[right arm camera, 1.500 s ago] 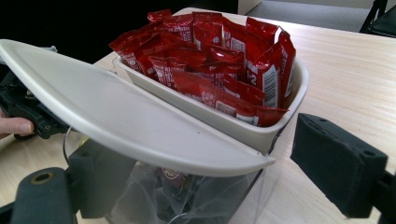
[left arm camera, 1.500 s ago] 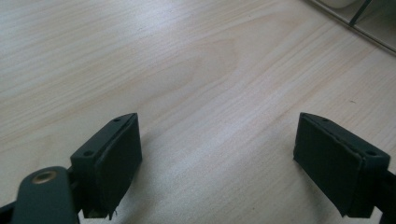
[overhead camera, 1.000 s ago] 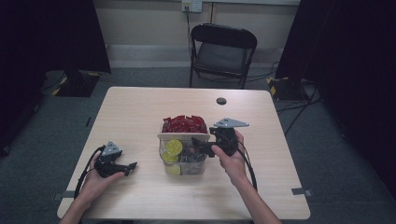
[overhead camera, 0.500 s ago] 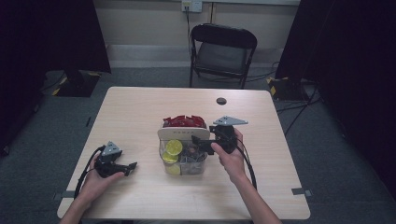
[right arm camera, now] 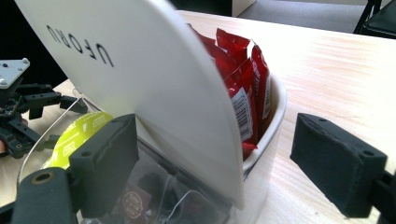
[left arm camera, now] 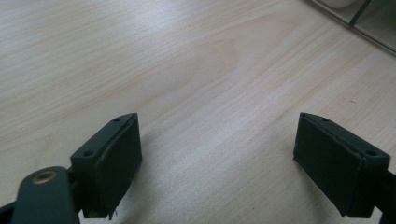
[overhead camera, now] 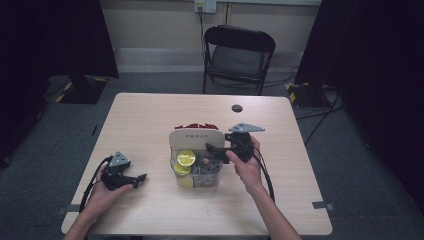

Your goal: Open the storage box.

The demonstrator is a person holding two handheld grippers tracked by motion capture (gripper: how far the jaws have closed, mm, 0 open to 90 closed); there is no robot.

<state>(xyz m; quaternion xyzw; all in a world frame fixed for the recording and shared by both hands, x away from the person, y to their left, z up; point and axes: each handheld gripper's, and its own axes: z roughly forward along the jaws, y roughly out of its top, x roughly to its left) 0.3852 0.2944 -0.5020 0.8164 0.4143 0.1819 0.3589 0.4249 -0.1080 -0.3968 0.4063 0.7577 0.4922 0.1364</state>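
Near the middle of the high view, on a pale wooden table (overhead camera: 150,120), stands one clear plastic container (overhead camera: 197,172) with a white hinged lid (overhead camera: 196,137) raised upright. Red snack packets (right arm camera: 243,79) fill its far compartment; I cannot count them. Yellow-green round packs (overhead camera: 186,158) lie in the near compartment. At centre right, the right gripper (overhead camera: 217,151) reaches the container with its jaws spread wide. At lower left, the left gripper (overhead camera: 140,178) rests on bare wood, jaws parted and empty.
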